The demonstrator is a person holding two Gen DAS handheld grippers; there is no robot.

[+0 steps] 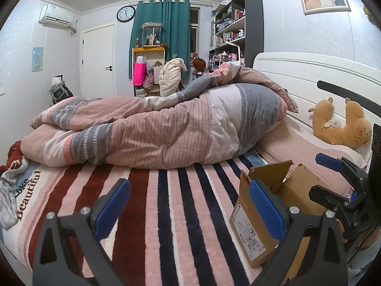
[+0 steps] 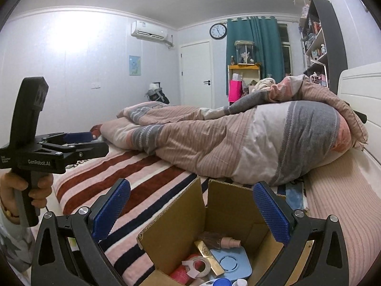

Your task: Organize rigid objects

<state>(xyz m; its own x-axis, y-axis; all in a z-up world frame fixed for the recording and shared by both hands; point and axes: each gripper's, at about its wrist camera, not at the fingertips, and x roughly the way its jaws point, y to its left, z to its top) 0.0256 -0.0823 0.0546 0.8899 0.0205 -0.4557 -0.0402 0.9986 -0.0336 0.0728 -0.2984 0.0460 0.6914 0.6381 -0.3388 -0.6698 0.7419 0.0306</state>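
**On the bed: box packed, both tools empty**

On the bed [image 1: 190,214], a striped blanket [image 2: 147,166] covers the near part of the mattress, and a bunched pink and grey duvet [image 1: 166,128] lies across the middle, reaching up to the white headboard [image 1: 309,71]. A tan plush toy [image 1: 343,128] leans against the headboard, well apart from the duvet.

The cardboard box [image 2: 228,214] stands open on the blanket, just beside the duvet's near edge, with its flaps up. In the right wrist view it sits directly below the right tool [image 2: 190,214]. Inside it lie a light blue square pad [image 2: 234,261], a gold bar [image 2: 209,255] tilted across the pad, a brush [image 2: 221,239] towards the back, a roll of tape [image 2: 198,265] and something red [image 2: 181,274] at the front. Bottle caps show at the bottom edge, too cropped to tell more.

The right tool hangs over the box with its blue pads [image 2: 112,212] spread wide and nothing between them. The left tool [image 1: 190,214] is also spread and empty, over the bare blanket to the left of the box; the right wrist view shows it from the side, held by a hand [image 2: 35,186] on its grip.
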